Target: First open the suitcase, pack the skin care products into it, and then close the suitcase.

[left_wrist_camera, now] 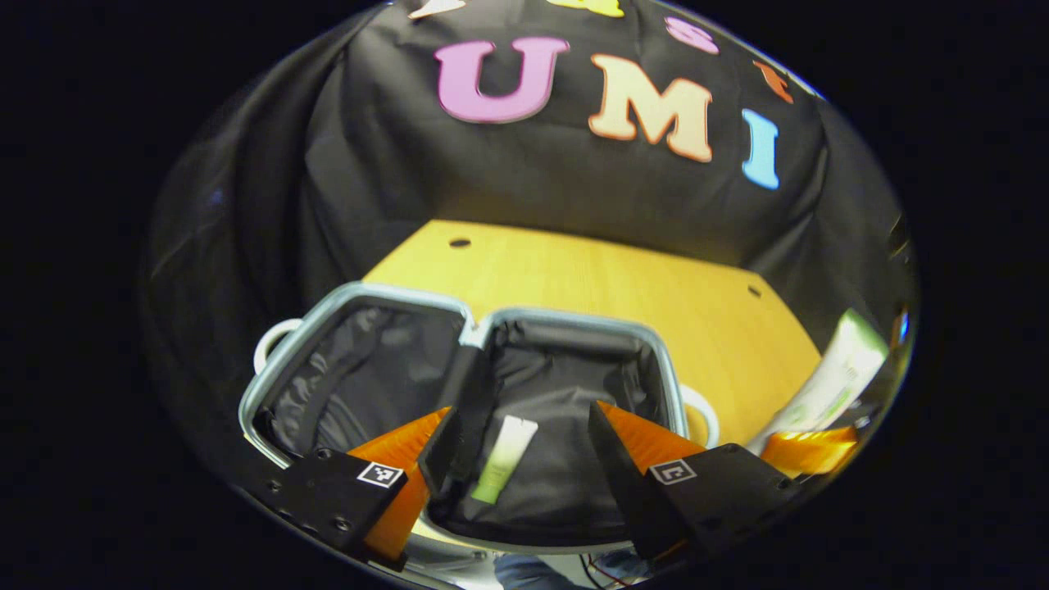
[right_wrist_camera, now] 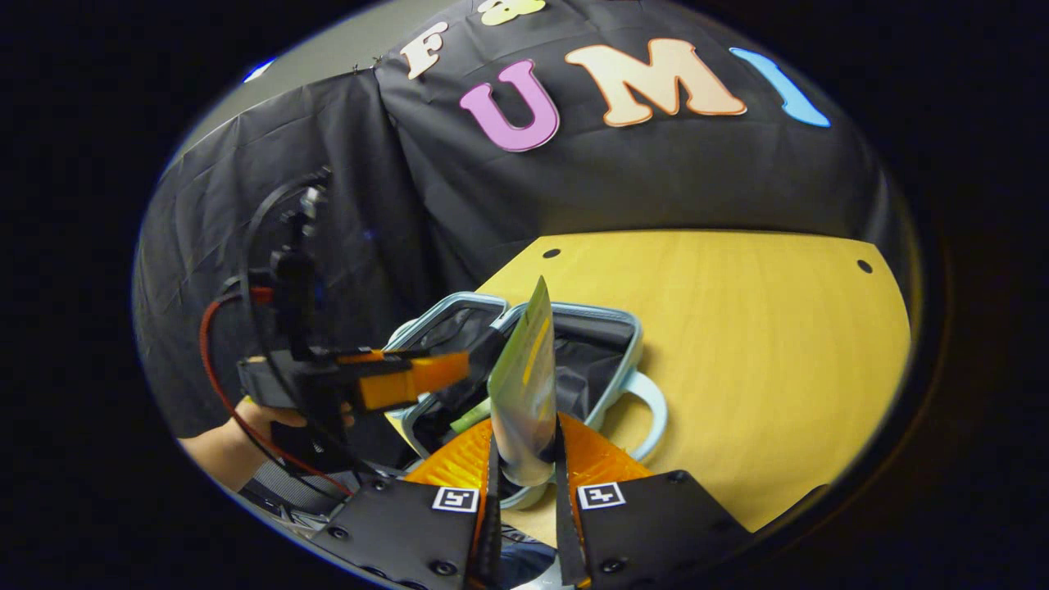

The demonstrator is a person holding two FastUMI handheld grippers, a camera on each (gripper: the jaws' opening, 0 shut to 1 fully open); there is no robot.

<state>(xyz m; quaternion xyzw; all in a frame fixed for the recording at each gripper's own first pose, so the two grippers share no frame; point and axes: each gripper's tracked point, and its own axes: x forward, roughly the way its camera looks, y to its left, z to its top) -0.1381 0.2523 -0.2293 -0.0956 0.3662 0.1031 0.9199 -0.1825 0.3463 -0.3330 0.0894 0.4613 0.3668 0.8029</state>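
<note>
Suitcase, lying open on the wooden table in the lower centre of the left gripper view, both dark-lined halves facing up, pale rim and looped handles at either side. Left gripper, bottom of that view: jaws spread wide over the right-hand half, gripping nothing; in the right gripper view it appears at left centre, held by a hand. Right gripper, bottom centre of its own view: jaws nearly closed, both fingers pressing the lower end of a white-and-green tube, whose long axis stands upright, crimped flat end uppermost, in front of the suitcase. A smaller green tube lies inside the right-hand half, long axis nearly vertical in the frame, green cap toward the bottom edge.
</note>
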